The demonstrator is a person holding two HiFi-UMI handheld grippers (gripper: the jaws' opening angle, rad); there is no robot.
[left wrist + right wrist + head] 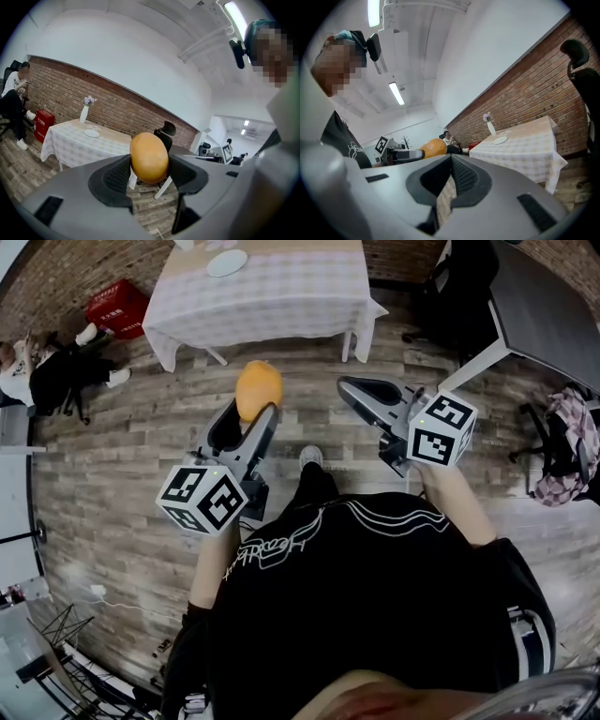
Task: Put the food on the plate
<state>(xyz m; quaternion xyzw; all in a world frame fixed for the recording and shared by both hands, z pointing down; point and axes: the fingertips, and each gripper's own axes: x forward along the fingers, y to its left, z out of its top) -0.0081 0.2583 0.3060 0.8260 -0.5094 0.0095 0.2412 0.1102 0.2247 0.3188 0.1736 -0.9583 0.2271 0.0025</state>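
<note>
A round orange bun (258, 388) sits between the jaws of my left gripper (253, 412), held up over the wooden floor. In the left gripper view both pads press its sides (149, 157). My right gripper (358, 390) hangs to the right of it at about the same height, jaws together at their tips and holding nothing (452, 157). The bun (434, 146) also shows in the right gripper view. A white plate (226, 262) lies on a table with a checked cloth (281, 296) some way ahead, next to a white vase (84, 112).
A red crate (117, 307) and a seated person (47, 367) are at the far left. A black office chair (464, 287) and a grey desk (539, 306) stand at the right, with a checked bag (567, 451) on a chair nearby.
</note>
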